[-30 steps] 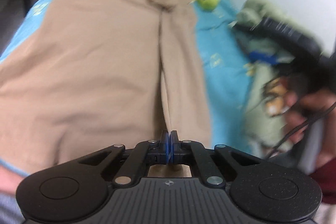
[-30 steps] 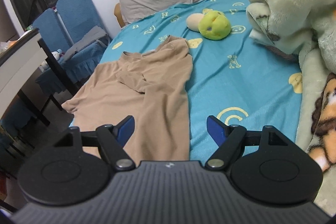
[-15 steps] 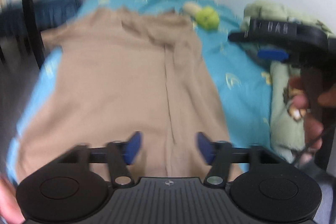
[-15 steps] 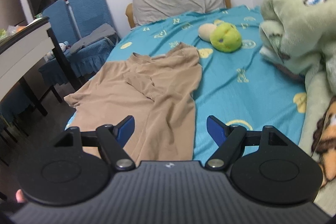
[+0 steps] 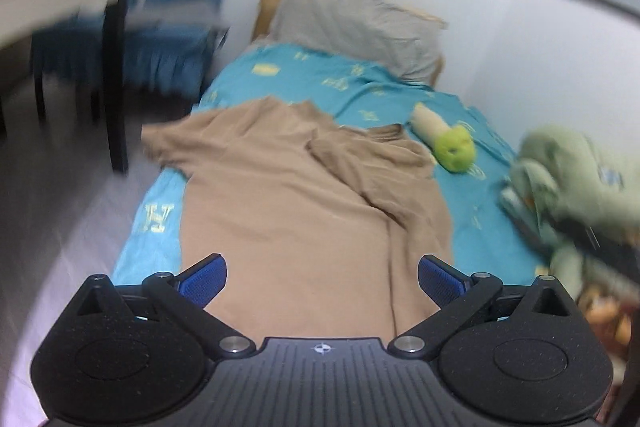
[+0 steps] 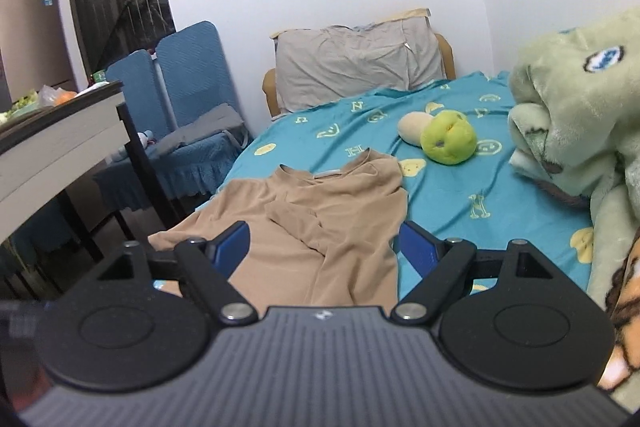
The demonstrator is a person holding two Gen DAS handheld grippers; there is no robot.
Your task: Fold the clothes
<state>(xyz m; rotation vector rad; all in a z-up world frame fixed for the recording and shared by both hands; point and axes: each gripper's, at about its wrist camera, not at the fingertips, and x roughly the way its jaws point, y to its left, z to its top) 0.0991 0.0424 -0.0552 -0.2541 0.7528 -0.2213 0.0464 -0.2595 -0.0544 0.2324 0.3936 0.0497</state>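
A tan long-sleeved shirt (image 5: 288, 211) lies flat on the blue bedsheet (image 5: 476, 227), its right side folded inward with the sleeve laid down the body. It also shows in the right wrist view (image 6: 320, 227), collar toward the pillow. My left gripper (image 5: 322, 279) is open and empty, raised above the shirt's hem end. My right gripper (image 6: 325, 247) is open and empty, held above the shirt's lower part.
A green plush toy (image 5: 454, 149) (image 6: 448, 137) lies on the sheet right of the collar. A grey pillow (image 6: 352, 65) is at the headboard. A green fleece blanket (image 6: 576, 131) is piled at right. A blue chair (image 6: 188, 95) and a table (image 6: 60, 135) stand left of the bed.
My left gripper was shut on the shirt's folded edge a second ago. It has opened, let the cloth go and pulled up and back. My right gripper stayed open and rose slightly.
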